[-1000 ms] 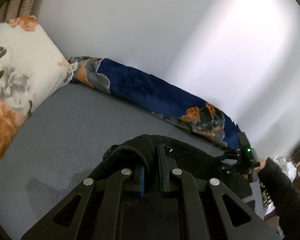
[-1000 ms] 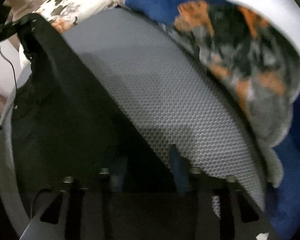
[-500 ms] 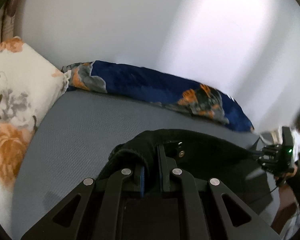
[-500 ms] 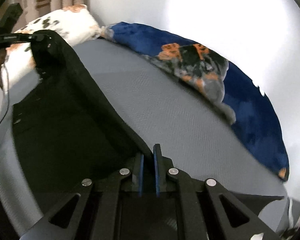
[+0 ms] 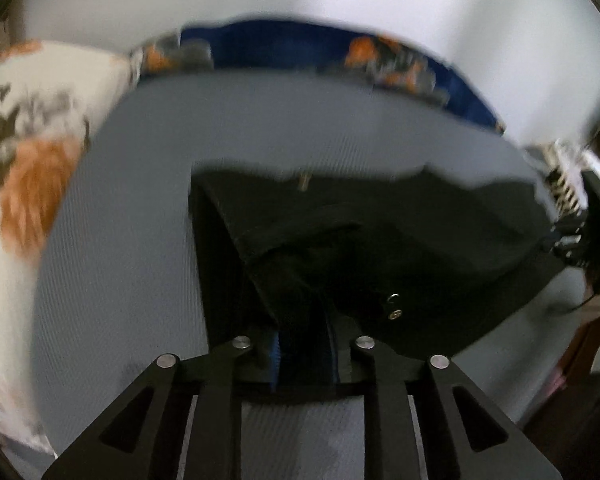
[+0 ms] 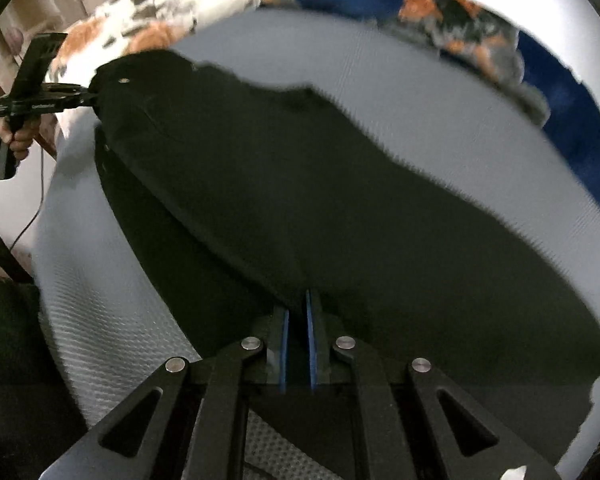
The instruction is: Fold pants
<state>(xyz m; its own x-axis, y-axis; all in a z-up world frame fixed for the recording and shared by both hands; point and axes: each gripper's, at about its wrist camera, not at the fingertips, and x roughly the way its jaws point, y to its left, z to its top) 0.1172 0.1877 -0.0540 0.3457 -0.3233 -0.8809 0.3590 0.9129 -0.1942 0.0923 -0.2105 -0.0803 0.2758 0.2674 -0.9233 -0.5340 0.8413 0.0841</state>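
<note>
Across the grey mattress [image 6: 400,92] the black pants [image 6: 300,200] hang stretched between both tools. Left gripper [image 5: 303,344] clamps the waistband end, near the snap button [image 5: 394,306]; right gripper [image 6: 296,332] pinches the opposite edge. Beyond lie a floral pillow [image 5: 32,128] and a blue blanket [image 6: 572,100].

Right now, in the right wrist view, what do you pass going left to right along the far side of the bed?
Left gripper gripping the black pants → floral pillow → blue blanket by the wall.
</note>
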